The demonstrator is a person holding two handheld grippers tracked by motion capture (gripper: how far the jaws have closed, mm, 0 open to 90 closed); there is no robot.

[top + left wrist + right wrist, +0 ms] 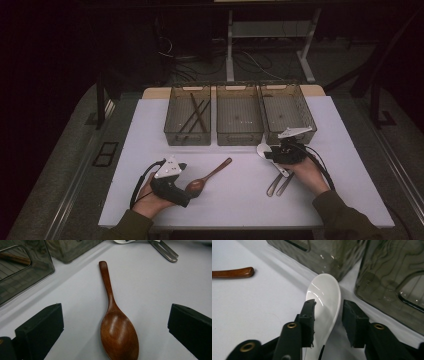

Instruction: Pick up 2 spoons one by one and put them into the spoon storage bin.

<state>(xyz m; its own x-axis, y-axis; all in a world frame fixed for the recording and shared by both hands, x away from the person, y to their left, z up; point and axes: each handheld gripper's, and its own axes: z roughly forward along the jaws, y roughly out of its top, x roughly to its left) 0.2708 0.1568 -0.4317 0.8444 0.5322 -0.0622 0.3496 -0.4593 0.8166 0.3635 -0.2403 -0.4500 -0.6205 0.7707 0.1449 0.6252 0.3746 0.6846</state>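
Lower left of the high view: left claw (192, 188) resting low over the white table (240, 200), jaws spread wide and released. Wooden spoon (207, 177) flat on the table just right of that claw, bowl nearest it, handle slanting up toward frame centre. In the left gripper view, the same wooden spoon (117, 322) lying between the two parted jaws, bowl at bottom centre, handle running up the frame, touched by neither jaw.

Upper middle of the high view: three grey bins (239, 115) side by side, dark sticks (196, 114) in the leftmost one.

Right of centre in the high view: right claw (270, 152) at the white spoon (264, 150), just below the rightmost bin; metal cutlery (280, 182) beneath the hand. In the right gripper view, right claw (328, 315) narrowed around the white spoon (325, 297), jaws flanking its bowl, left jaw against its edge, a sliver of gap at the right jaw; not yet clenched on it.
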